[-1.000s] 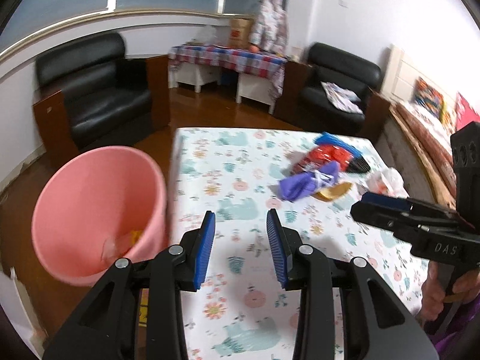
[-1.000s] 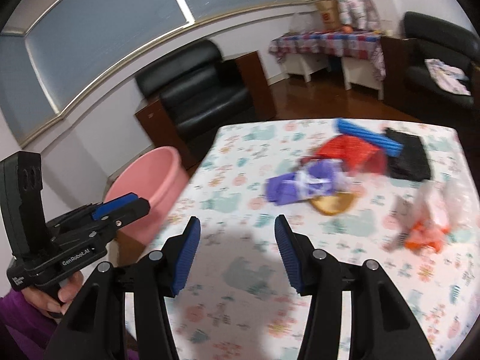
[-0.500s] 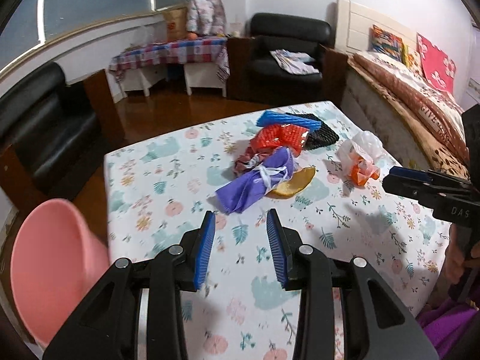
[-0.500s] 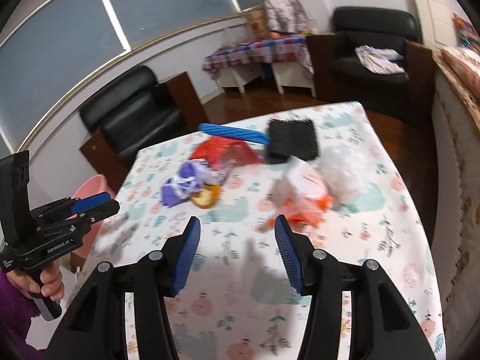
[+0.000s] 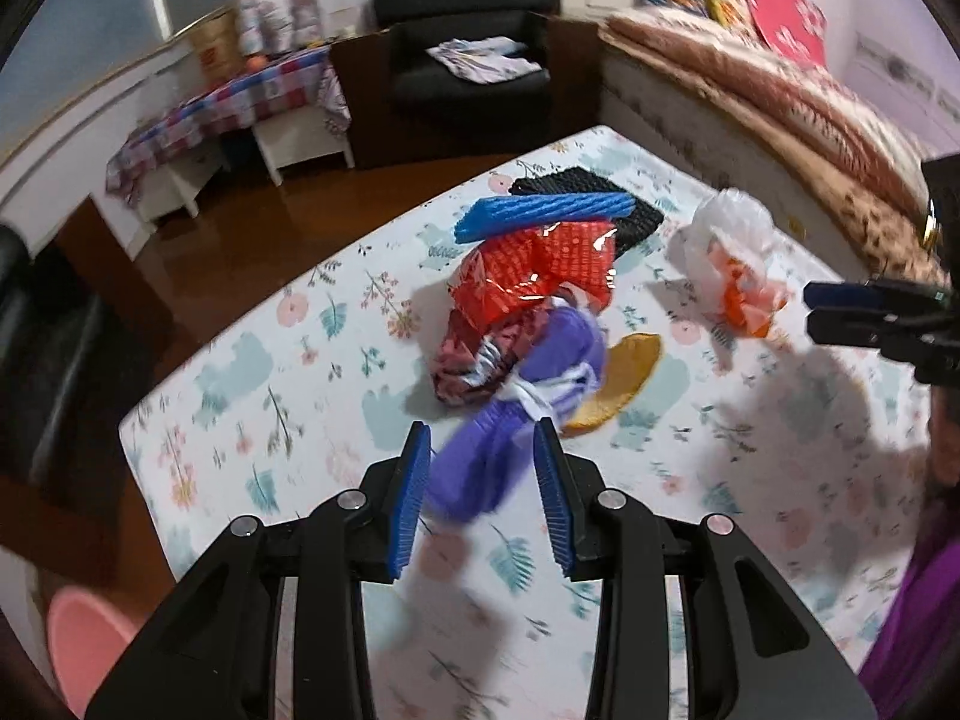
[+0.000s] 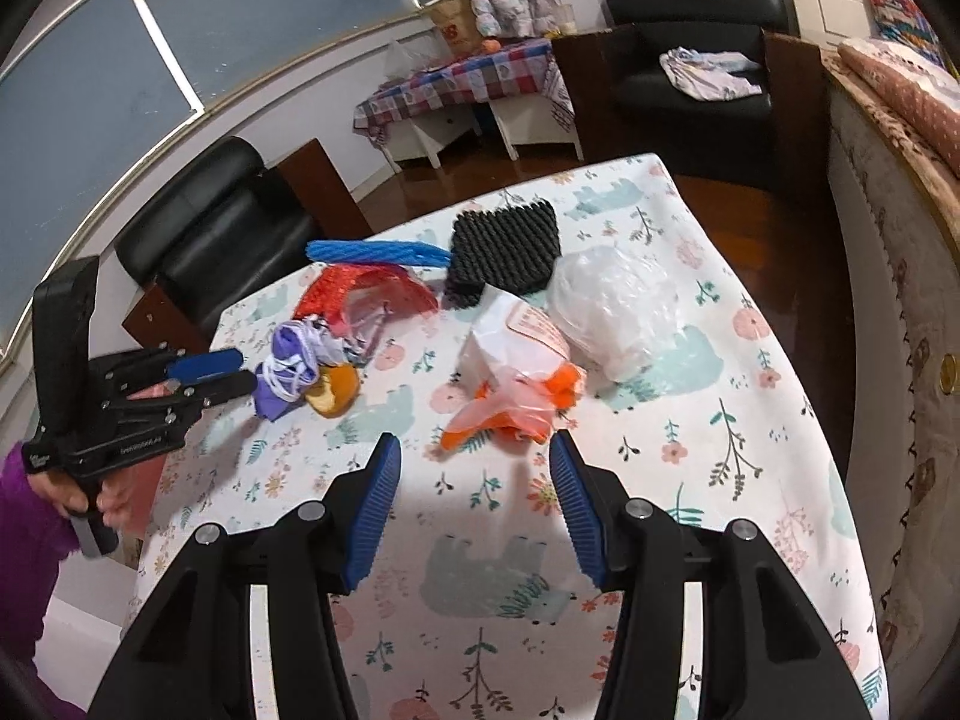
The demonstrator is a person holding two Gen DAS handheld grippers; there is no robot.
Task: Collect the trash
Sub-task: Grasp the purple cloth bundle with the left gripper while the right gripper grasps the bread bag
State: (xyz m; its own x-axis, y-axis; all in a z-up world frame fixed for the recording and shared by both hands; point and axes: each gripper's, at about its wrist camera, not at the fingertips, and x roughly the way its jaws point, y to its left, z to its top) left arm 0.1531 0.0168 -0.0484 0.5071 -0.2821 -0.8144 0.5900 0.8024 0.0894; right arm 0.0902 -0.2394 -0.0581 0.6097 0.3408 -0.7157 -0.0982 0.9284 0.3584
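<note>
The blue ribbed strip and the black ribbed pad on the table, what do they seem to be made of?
Blue ribbed strip: probably soft foam netting, matte; its surface shows a regular raised mesh and rounded, puffy edges.
Black ribbed pad: apparently the same kind of foam net, matte black, with a woven-looking ribbed pattern. It could also be rubber; the look leaves this open.

I see bare tablecloth (image 6: 720,420) clear ahead of my right gripper (image 6: 474,504); the purple bag (image 5: 510,420) fills the gap before my left gripper (image 5: 483,498), red wrapper (image 5: 540,276) crowding beyond
</note>
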